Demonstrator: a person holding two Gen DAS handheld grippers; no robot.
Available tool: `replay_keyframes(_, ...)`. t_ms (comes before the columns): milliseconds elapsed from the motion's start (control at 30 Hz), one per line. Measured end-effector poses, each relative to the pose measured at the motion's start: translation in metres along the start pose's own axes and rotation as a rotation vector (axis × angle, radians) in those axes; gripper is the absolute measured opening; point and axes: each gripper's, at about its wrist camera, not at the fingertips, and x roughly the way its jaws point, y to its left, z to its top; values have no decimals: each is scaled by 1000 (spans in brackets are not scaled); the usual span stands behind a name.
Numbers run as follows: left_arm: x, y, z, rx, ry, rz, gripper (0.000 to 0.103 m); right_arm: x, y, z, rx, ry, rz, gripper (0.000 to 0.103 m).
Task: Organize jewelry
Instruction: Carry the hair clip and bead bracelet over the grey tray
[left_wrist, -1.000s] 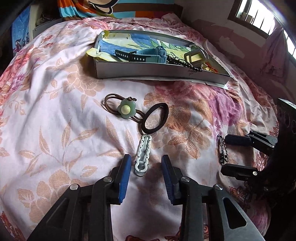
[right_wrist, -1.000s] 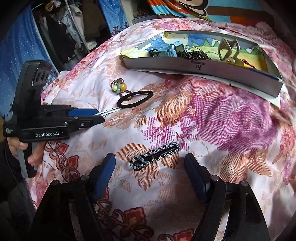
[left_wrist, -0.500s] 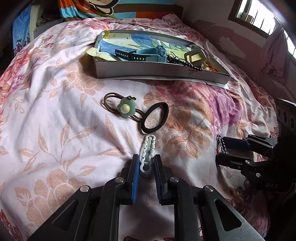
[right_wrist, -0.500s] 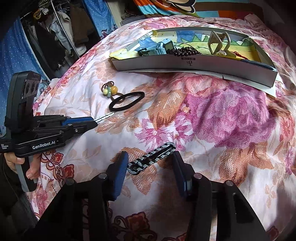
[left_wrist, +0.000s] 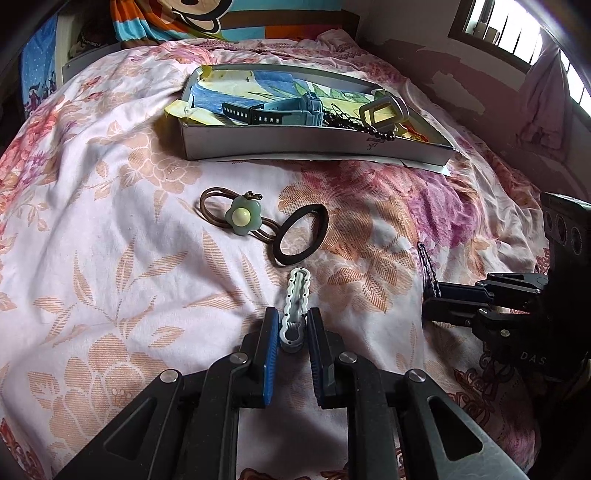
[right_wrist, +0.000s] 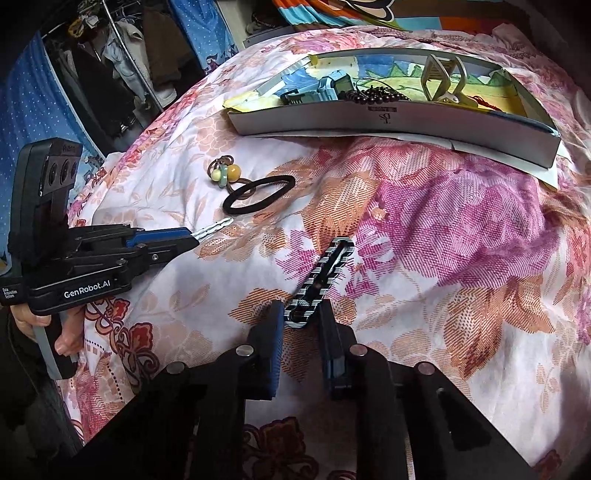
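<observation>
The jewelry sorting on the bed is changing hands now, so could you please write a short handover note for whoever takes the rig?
Left gripper: shut on the pale grey hair clip, clip on the bedspread.
Right gripper: jaws closing on the black-and-white hair clip.
Done: watch, bead string and claw clip lie in the tray.
Left: both hair clips, the flower hair tie and the black hair tie go to the tray.

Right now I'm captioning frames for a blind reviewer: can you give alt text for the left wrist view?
The left gripper pinches a pale grey hair clip lying on a floral bedspread. Beyond lie a black hair tie, a flower hair tie and a tray of accessories; the right gripper is at right.
</observation>
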Motion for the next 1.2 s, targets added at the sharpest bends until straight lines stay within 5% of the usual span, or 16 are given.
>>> replay_keyframes(267,-6,0,-1,-1,-35,-4,15,-6,-1,-2,1,-33,-14,16)
replay_keyframes(733,-38,-4,6,-25,-247,-9,15,-35,-4,8,-14,-183,10,16)
replay_keyframes(1200,-25,17,103,-209,-492,1,15,-50,-13,93,-145,-435,-130,16)
